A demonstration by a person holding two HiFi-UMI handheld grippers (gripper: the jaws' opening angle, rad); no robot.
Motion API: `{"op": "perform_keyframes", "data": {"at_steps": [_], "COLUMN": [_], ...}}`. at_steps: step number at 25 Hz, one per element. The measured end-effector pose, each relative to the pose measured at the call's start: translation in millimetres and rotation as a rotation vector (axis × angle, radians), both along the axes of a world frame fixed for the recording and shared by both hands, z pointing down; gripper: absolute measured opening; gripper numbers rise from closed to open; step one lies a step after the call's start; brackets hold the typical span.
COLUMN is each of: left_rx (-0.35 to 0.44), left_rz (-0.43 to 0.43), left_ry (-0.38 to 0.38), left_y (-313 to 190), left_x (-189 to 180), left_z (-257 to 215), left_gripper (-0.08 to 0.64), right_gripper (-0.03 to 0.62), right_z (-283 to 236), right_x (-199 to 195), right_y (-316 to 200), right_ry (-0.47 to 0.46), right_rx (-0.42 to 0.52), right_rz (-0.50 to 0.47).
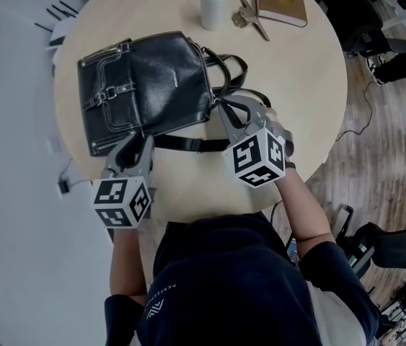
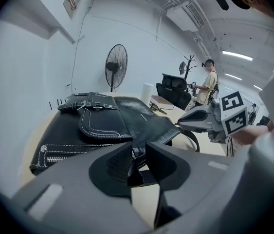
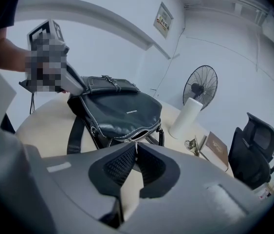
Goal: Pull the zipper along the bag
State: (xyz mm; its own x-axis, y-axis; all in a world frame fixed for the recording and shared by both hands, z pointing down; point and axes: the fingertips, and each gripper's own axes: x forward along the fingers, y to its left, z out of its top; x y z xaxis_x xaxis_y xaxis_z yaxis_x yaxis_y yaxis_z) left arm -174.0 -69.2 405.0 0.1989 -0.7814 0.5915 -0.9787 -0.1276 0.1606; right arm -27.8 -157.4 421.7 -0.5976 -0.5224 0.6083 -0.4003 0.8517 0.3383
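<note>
A black leather bag [image 1: 145, 85] lies flat on the round table [image 1: 311, 85]. My left gripper [image 1: 133, 144] is at the bag's near corner. In the left gripper view its jaws [image 2: 137, 152] are shut on a fold of black leather at the bag's edge [image 2: 136, 156]. My right gripper [image 1: 231, 108] is at the bag's right end, by the handles. In the right gripper view its jaws [image 3: 136, 148] are shut on the thin silver zipper pull [image 3: 136, 144]. The zipper [image 3: 141, 129] gapes a little just beyond the pull.
The bag's strap [image 1: 188, 144] trails across the table between the two grippers. A white cylinder [image 1: 213, 4], a metal clip [image 1: 249, 16] and a brown book [image 1: 280, 0] sit at the table's far edge. Office chairs and cables stand on the floor to the right.
</note>
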Motion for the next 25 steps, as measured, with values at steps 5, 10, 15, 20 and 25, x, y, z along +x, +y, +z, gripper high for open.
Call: {"op": "perform_keyframes", "data": {"at_steps": [5,10,15,20,25], "left_rx": [0.003,-0.005,0.018,0.035,0.036], "left_rz": [-0.007,0.074,0.229,0.326,0.449], "left_ry": [0.015,0.015,-0.054,-0.111,-0.236], "left_y": [4,4,1,-13,-29], "left_x": [-5,13,52,67,75], "left_z": [0,-7,-14,-18,-18], "left_gripper": [0.097,0.146,0.140,0.141,0.174], "right_gripper": [0.017,0.015,0.015,0.015,0.015], "right_z": [-4,-2,0,2,4], "right_x": [-4,-4,-4,-2,-2], "right_y": [-12,-11,-9,-6,-5], "right_ry": [0.007,-0.001,-0.019,-0.062,-0.077], "right_rx": [0.020,-0.015,-0.047,-0.096,-0.130], "right_rz": [-0.016,-0.032,-0.033,-0.043,-0.066]}}
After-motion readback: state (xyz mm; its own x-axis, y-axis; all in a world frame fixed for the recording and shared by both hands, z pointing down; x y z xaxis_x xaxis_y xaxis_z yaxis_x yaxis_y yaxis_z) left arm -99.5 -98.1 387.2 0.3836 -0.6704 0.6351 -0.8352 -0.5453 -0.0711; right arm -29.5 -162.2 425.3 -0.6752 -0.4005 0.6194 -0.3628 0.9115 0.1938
